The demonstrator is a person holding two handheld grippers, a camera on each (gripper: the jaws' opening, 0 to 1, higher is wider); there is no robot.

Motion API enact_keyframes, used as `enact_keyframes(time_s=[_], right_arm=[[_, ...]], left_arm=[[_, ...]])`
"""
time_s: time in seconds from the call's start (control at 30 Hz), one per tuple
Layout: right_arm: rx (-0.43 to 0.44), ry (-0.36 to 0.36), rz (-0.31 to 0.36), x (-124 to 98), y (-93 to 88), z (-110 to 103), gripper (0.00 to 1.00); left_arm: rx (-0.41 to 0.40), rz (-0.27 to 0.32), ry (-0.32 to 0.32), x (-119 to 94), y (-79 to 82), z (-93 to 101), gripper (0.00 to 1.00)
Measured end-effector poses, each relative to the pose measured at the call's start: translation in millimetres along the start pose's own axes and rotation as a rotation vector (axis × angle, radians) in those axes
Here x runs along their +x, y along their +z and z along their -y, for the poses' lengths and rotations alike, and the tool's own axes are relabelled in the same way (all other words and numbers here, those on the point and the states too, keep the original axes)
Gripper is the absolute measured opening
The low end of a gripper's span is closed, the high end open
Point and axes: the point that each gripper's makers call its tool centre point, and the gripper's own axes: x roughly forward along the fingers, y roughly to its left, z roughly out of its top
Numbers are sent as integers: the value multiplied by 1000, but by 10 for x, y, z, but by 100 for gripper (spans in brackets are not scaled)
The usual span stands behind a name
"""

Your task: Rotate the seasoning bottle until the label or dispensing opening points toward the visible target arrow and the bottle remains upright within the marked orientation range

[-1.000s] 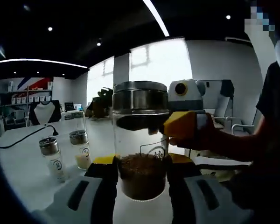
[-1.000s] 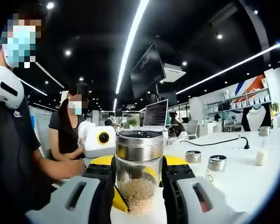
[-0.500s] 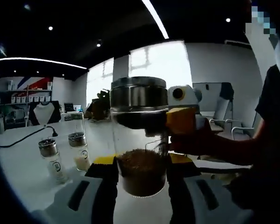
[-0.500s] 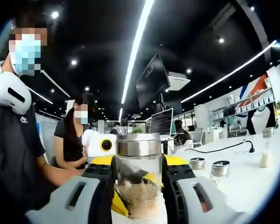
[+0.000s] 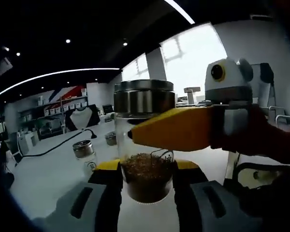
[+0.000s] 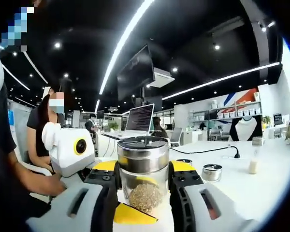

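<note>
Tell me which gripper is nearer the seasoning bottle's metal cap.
Right. The right gripper clamps the seasoning bottle just under its metal cap; the left gripper grips low, around the seasoning-filled base.

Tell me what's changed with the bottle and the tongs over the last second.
Both cameras swung, so the background shifted. In the left gripper view the right tongs now reach further across the seasoning bottle, yellow finger crossing the glass just under the metal lid. Unchanged: the left tongs hold the bottle's lower part, upright. Nothing was released.
</note>
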Motion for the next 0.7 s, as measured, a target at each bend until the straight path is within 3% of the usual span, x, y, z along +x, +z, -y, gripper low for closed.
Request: enact_keyframes(time_s=[0.13,0.33,0.57,0.63,0.7], right_arm=[[38,-63,-12,23,-25,61,38],[33,-129,-34,77,-76,73,38],[61,-132,-26,-3,-43,164,37],[44,-119,-42,-21,-42,182,37],[35,-118,-50,-50,-43,233,37]], left_arm=[[-1,-8,67,-3,-28,-74,42],[14,-26,97,8,-81,-116,42],[7,24,4,37,-33,-45,43],[-19,32,-69,50,-37,24,43],[-98,22,-103,49,-68,22,47]])
